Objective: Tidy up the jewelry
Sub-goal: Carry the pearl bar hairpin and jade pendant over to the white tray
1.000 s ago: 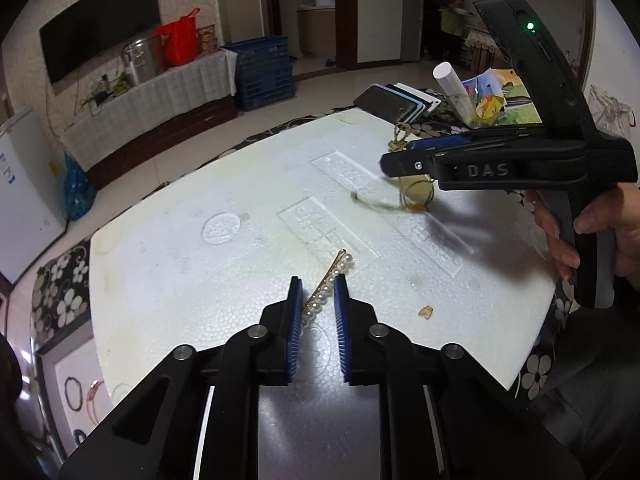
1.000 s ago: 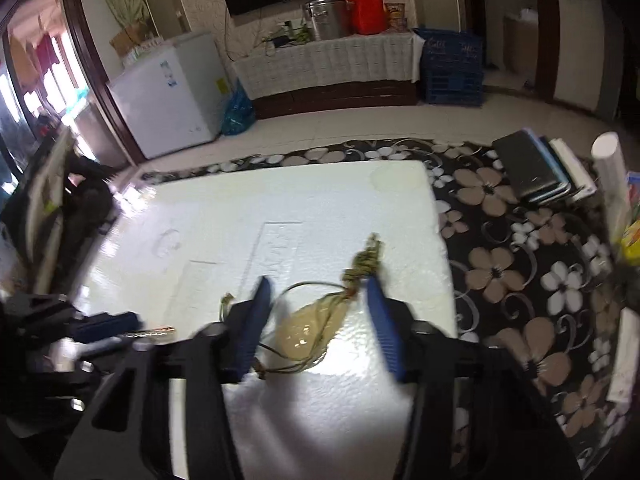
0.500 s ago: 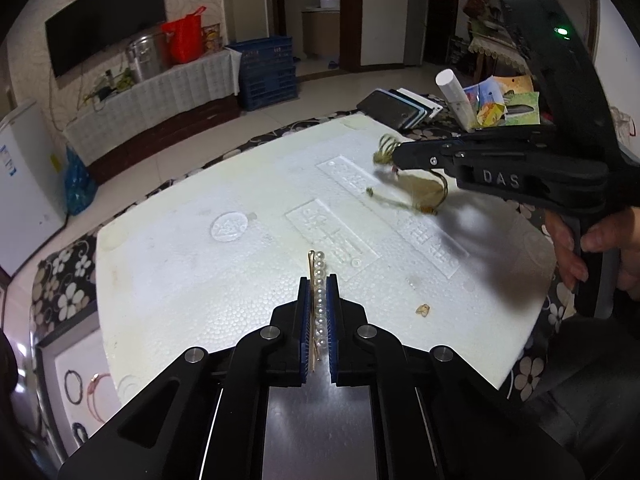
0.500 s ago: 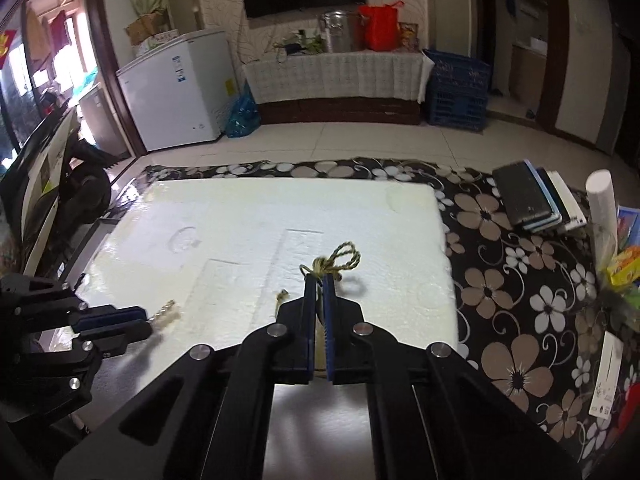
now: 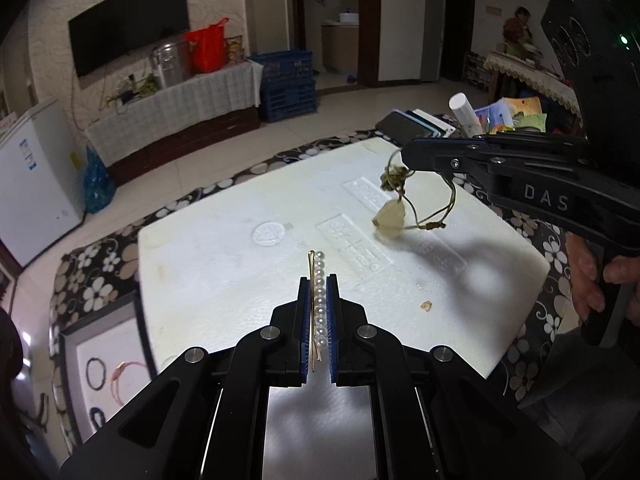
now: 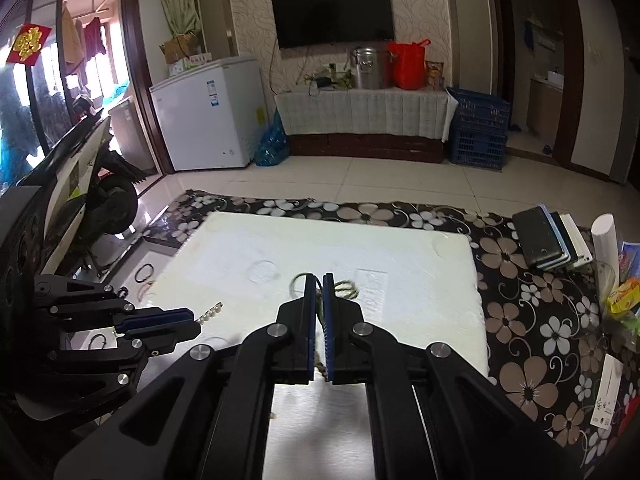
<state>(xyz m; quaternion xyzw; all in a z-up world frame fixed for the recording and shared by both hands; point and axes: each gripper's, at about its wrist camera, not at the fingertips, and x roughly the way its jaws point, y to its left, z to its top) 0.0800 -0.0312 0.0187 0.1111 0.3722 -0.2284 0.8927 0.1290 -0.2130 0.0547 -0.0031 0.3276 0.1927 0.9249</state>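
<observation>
Left gripper (image 5: 319, 280) fingers clamp one pearl hairpin (image 5: 318, 296); right gripper (image 6: 319, 280) fingers clamp one pendant cord (image 5: 404, 204).

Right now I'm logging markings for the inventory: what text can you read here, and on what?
"DAS": on the side of the right gripper.
Sticker on the white freezer: too small to read.
Red hanging with a gold character: blurred.
Embossed panels on the foam board: illegible.

both claws (image 5: 319, 280) (image 6: 318, 280) now clamped: pearl pin (image 5: 319, 300) & pendant cord (image 5: 394, 200), lifted off foam board (image 5: 224, 264)
</observation>
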